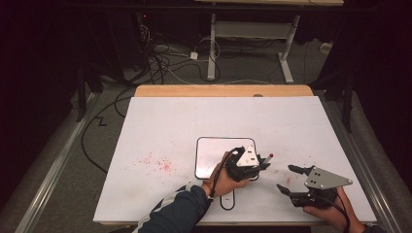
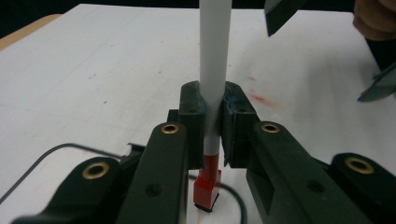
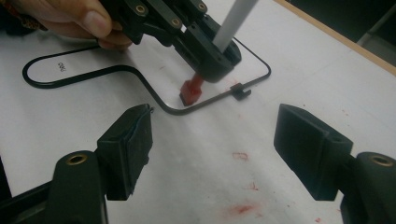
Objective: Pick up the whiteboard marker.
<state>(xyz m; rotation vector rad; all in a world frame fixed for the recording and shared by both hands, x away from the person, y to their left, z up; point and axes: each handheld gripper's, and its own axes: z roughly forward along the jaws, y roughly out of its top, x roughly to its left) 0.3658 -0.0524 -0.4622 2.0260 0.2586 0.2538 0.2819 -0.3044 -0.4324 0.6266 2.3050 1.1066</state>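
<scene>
Marker [image 2: 214,70]: smooth white plastic barrel, slight sheen, red plastic end [image 2: 207,186]. Left tongs [image 2: 212,119]: matt black plastic, brass-looking inserts, rubbery pads. Right tongs [image 3: 219,149]: same matt black. Surface [image 1: 160,126]: matt white sheet, red smears; wood edge [image 1: 223,91] at the far side. Whiteboard [image 1: 214,150]: glossy, thin black frame. Grey plate [image 1: 326,178]: looks like dull metal.

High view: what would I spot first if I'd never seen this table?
Probably the left tongs near the middle of the white table, shut on a white marker whose red tip touches a small whiteboard. Next, the red smudges to its left and the open right tongs.
</scene>
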